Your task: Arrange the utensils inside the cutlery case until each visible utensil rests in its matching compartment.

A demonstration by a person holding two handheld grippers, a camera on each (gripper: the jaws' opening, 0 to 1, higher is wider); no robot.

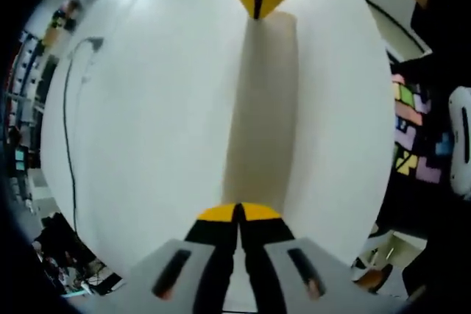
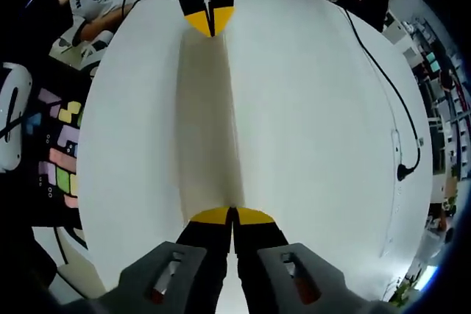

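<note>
We see two hand-held grippers facing each other across a white tabletop (image 1: 147,108). The left hand-held gripper (image 1: 238,211) has its jaws together, gripping nothing; the right hand-held gripper (image 2: 232,215) likewise. One black cable (image 2: 383,79) trails beyond the right one.

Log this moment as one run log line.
left gripper: shut, over white table | right gripper: shut, facing the left gripper | black cable on table | utensils: none in view
</note>
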